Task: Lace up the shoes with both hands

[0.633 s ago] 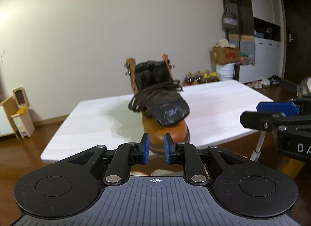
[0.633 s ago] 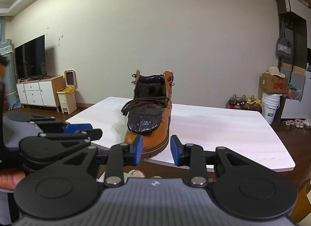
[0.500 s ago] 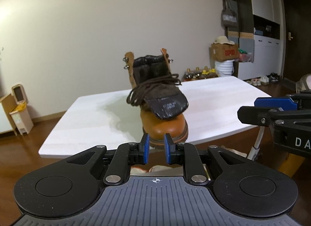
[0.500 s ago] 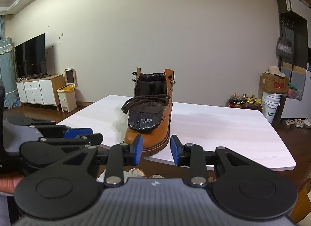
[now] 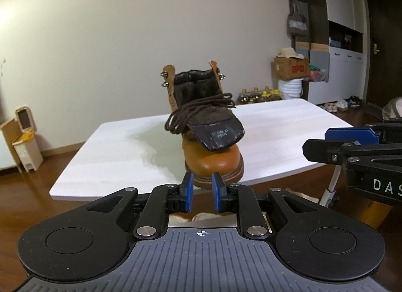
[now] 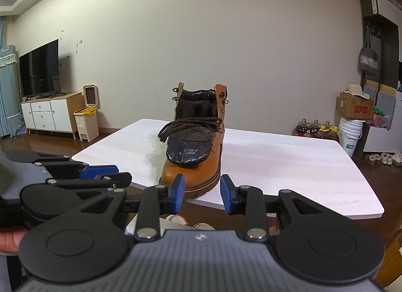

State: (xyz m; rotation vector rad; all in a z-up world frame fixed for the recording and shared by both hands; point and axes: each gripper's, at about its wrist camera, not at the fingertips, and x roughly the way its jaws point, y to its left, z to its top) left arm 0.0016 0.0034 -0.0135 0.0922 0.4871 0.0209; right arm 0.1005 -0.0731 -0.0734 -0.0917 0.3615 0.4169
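From the left wrist view, we look along the left gripper (image 5: 201,192), whose blue pads stand a little apart with nothing between them. Ahead, a tan boot (image 5: 211,146) stands upright near the front edge of a white counter (image 5: 120,156), toe toward us. Its dark tongue (image 5: 218,136) flops forward over the toe, and a loose brown lace (image 5: 193,113) lies bundled across the opening — not threaded through the upper hooks. At the right edge the other gripper juts in from the side.

From the right wrist view, the right gripper (image 6: 202,195) is spread wide and empty, well short of the boot (image 6: 193,166). The lace (image 6: 186,126) sits coiled on the tongue (image 6: 188,152). The left gripper (image 6: 100,171) shows at lower left, with a fingertip (image 6: 11,239) of the person just in view.

We judge the risk to lie in the tangle: pads closing on the whole bundle rather than one strand would drag it, and a pull could tip the boot or slide it off the near edge of the counter (image 6: 276,171).

Compared with half a second earlier, the boot sits slightly lower and nearer in both views, so both grippers have crept forward; the jaws look unchanged.
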